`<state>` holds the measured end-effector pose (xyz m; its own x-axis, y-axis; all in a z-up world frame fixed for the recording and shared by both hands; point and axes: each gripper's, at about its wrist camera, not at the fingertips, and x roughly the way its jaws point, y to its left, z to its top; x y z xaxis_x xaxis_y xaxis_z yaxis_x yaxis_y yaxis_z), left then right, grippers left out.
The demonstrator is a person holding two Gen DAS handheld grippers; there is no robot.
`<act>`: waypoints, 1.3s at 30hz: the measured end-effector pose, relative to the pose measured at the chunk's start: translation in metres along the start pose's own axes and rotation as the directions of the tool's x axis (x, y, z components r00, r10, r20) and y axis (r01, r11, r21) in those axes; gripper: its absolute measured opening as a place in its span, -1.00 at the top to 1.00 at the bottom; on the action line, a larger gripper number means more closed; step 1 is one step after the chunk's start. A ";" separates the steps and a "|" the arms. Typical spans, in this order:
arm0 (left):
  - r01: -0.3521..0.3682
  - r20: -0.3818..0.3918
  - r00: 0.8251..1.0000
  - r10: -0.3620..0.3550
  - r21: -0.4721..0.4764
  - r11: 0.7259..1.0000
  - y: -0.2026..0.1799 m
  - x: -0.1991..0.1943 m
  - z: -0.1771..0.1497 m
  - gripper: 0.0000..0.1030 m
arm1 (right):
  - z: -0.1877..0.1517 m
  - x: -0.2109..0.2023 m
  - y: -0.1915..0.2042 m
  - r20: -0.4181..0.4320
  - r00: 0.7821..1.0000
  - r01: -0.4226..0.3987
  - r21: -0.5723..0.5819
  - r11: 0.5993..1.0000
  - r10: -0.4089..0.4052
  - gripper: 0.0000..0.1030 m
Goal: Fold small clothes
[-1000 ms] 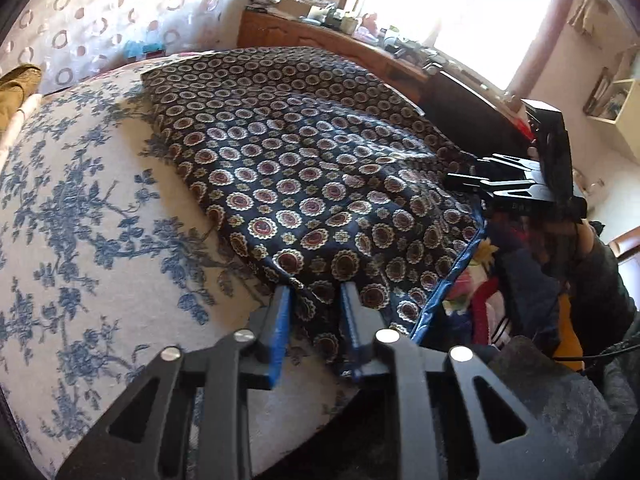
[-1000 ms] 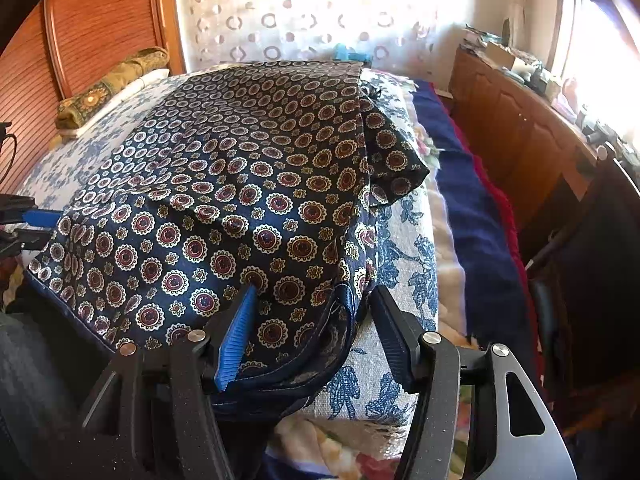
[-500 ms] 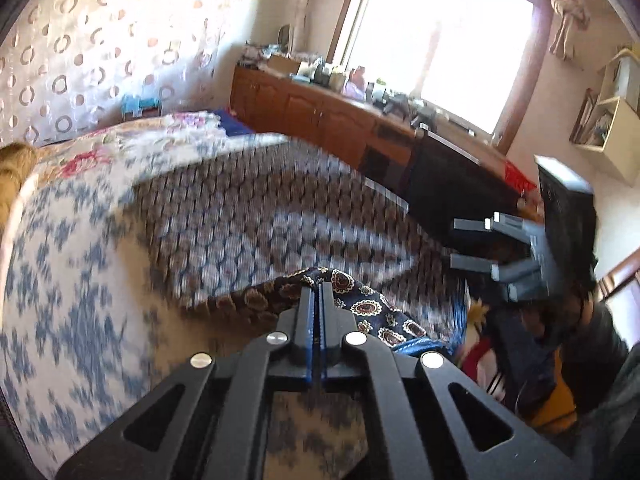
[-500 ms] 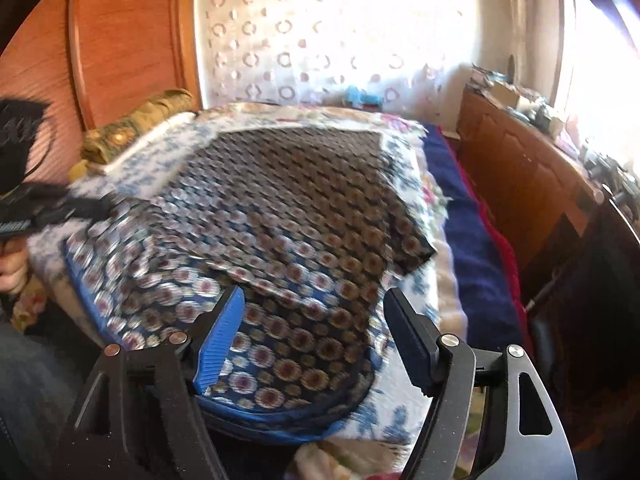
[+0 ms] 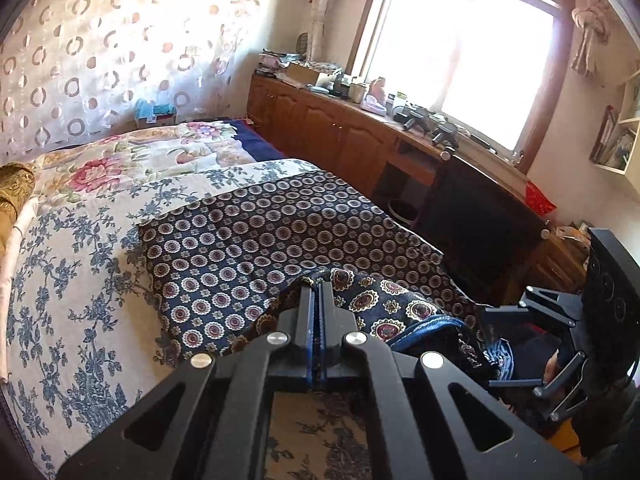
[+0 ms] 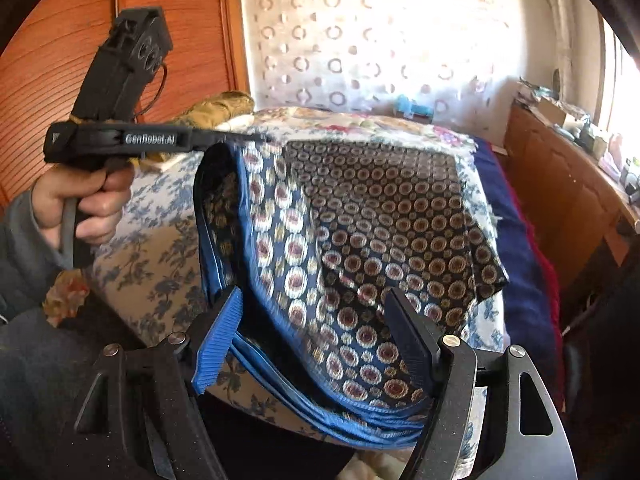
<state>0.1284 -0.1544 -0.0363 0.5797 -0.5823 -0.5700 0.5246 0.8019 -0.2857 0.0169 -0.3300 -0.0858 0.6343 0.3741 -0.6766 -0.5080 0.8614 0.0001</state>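
A dark navy garment with a circle medallion pattern and blue trim (image 5: 280,240) lies spread on the bed. My left gripper (image 5: 317,296) is shut on the garment's near corner and holds it lifted above the bed. In the right wrist view the left gripper (image 6: 248,136) holds that corner high, and the garment (image 6: 380,240) drapes down from it. My right gripper (image 6: 316,328) is open, its jaws wide apart over the garment's near blue-trimmed edge, touching nothing that I can see.
The bed has a blue floral cover (image 5: 60,280) and a flowered quilt (image 5: 120,160) at the far end. A wooden cabinet (image 5: 340,132) with clutter runs under the window. A wooden headboard (image 6: 60,60) stands at left. A gold cushion (image 6: 216,108) lies near it.
My left gripper closed on the garment's near corner and lifted it up and forward. My right gripper released the edge, rose and stayed open.
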 end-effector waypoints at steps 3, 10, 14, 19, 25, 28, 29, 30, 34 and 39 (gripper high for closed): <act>-0.007 -0.001 1.000 0.007 -0.002 1.000 0.002 0.001 0.000 1.00 | -0.004 -0.002 0.001 -0.004 1.000 -0.007 0.003 1.000 0.007 -0.46; -0.021 0.011 1.000 0.021 -0.021 1.000 0.010 -0.001 0.002 1.00 | -0.013 0.013 -0.005 -0.070 0.997 0.020 -0.012 1.000 -0.021 -0.46; -0.037 0.005 0.999 0.037 -0.028 0.999 0.016 0.004 0.001 1.00 | -0.017 0.009 -0.004 -0.063 0.998 0.003 -0.002 1.000 -0.003 -0.46; -0.054 -0.011 0.998 0.054 -0.039 0.998 0.025 0.015 0.002 1.00 | -0.010 -0.001 0.000 -0.029 0.999 -0.021 -0.012 1.000 0.020 -0.46; -0.063 -0.031 0.998 0.061 -0.055 0.997 0.034 0.025 0.000 1.00 | -0.016 0.016 0.003 -0.081 0.997 -0.022 -0.043 0.999 0.018 -0.46; -0.066 -0.042 0.997 0.064 -0.049 0.997 0.035 0.028 -0.003 1.00 | -0.025 0.030 0.000 -0.119 0.993 -0.007 -0.046 0.999 0.001 -0.46; -0.069 -0.046 0.997 0.067 -0.044 0.997 0.035 0.029 -0.004 1.00 | -0.028 0.034 -0.002 -0.129 0.992 -0.001 -0.046 0.999 -0.005 -0.46; -0.072 -0.048 0.996 0.070 -0.040 0.997 0.034 0.029 -0.005 1.00 | -0.029 0.036 -0.003 -0.134 0.991 0.004 -0.047 0.999 -0.010 -0.46; -0.077 -0.058 0.995 0.076 -0.028 0.997 0.033 0.032 -0.007 1.00 | -0.036 0.044 -0.004 -0.157 0.987 0.028 -0.075 0.997 -0.040 -0.47; -0.069 -0.065 0.996 0.068 -0.023 0.997 0.036 0.031 -0.009 1.00 | -0.042 0.043 -0.005 -0.138 0.990 0.025 -0.090 0.996 -0.038 -0.21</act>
<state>0.1599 -0.1425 -0.0712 0.5722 -0.5167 -0.6368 0.4684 0.8433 -0.2634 0.0228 -0.3326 -0.1457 0.5663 0.2905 -0.7713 -0.5423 0.8361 -0.0833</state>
